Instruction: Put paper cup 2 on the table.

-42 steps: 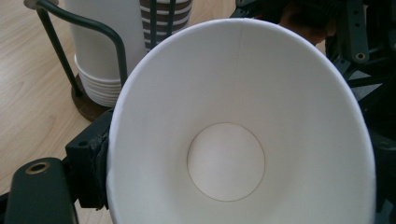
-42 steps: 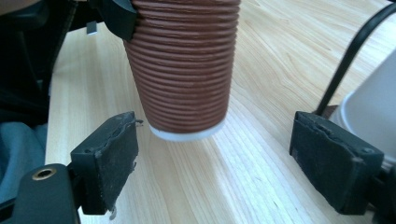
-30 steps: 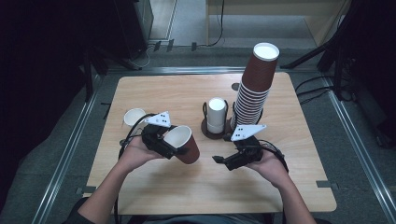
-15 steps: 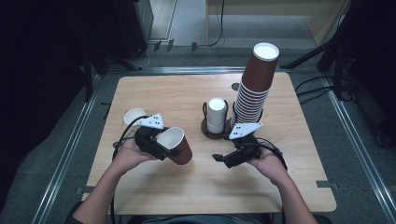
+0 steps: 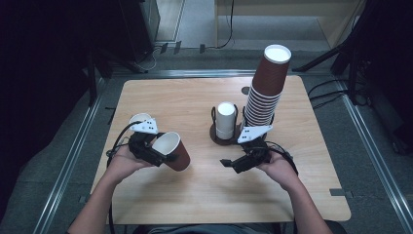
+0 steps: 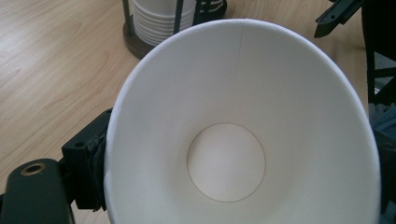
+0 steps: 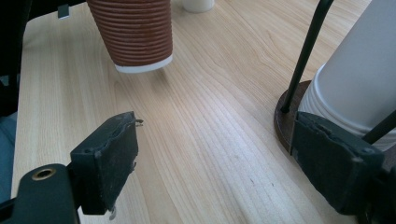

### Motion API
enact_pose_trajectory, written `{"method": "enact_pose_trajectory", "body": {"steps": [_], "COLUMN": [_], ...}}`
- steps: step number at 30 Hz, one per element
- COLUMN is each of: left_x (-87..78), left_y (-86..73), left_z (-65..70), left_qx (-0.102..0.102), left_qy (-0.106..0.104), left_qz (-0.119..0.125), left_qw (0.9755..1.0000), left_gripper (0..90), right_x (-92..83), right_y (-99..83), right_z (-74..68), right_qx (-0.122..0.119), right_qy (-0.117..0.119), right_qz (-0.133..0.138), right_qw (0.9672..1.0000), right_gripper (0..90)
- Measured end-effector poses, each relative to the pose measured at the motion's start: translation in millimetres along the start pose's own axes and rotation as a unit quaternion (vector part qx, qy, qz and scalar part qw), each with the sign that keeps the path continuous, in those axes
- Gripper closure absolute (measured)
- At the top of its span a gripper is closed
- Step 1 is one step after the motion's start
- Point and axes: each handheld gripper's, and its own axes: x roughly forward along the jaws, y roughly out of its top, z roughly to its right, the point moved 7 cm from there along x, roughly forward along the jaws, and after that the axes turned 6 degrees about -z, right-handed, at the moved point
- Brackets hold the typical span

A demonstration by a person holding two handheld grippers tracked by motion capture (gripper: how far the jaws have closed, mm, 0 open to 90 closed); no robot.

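Left gripper (image 5: 163,155) has drifted left and toward the person with the brown cup (image 5: 174,151), jaws clamped on its wall, cup tilted above the tabletop (image 5: 195,195). Left gripper view adds its white inside. Right gripper (image 5: 229,164) hangs open, empty, near the cup holder (image 5: 225,137); right gripper view shows the cup's ribbed side

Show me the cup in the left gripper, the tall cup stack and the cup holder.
cup (image 5: 176,152), high view, brown side wall
cup stack (image 5: 265,92), high view, ribbed middle
cup holder (image 5: 216,136), high view, dark base rim
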Motion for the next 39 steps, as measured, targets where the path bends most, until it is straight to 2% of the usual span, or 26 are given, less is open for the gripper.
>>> {"method": "enact_pose_trajectory", "body": {"steps": [10, 14, 21, 30, 35, 39], "left_x": [-6.9, -9.7, -14.5, -21.4, -20.5, -22.2], "left_y": [-11.9, -16.9, -28.3, -41.9, -48.3, -50.9], "left_z": [-13.2, -17.7, -30.7, -40.5, -45.5, -50.1], "left_qx": [-0.005, -0.011, -0.023, -0.031, -0.027, -0.039], "left_qy": [0.021, 0.019, 0.037, 0.058, 0.069, 0.072], "left_qz": [-0.014, -0.016, -0.030, -0.044, -0.050, -0.042], "left_qw": [0.9997, 0.9996, 0.9986, 0.9969, 0.9960, 0.9957], "left_gripper": [10.0, 9.8, 9.5, 9.0, 8.5, 8.0], "right_x": [4.4, 4.3, 2.9, 4.3, 4.4, 6.5], "right_y": [-2.2, -2.4, -3.7, -5.9, -6.6, -7.6], "right_z": [-1.5, -2.3, -2.3, -1.2, -2.0, -2.4], "right_qx": [-0.002, -0.002, 0.003, 0.000, 0.005, 0.003], "right_qy": [0.003, 0.007, 0.008, 0.005, 0.006, 0.007], "right_qz": [-0.009, -0.008, -0.007, -0.013, -0.017, -0.022], "right_qw": [0.9999, 0.9999, 0.9999, 0.9999, 0.9998, 0.9997], "right_gripper": [15.7, 15.8, 15.8, 15.8, 15.8, 15.8]}}
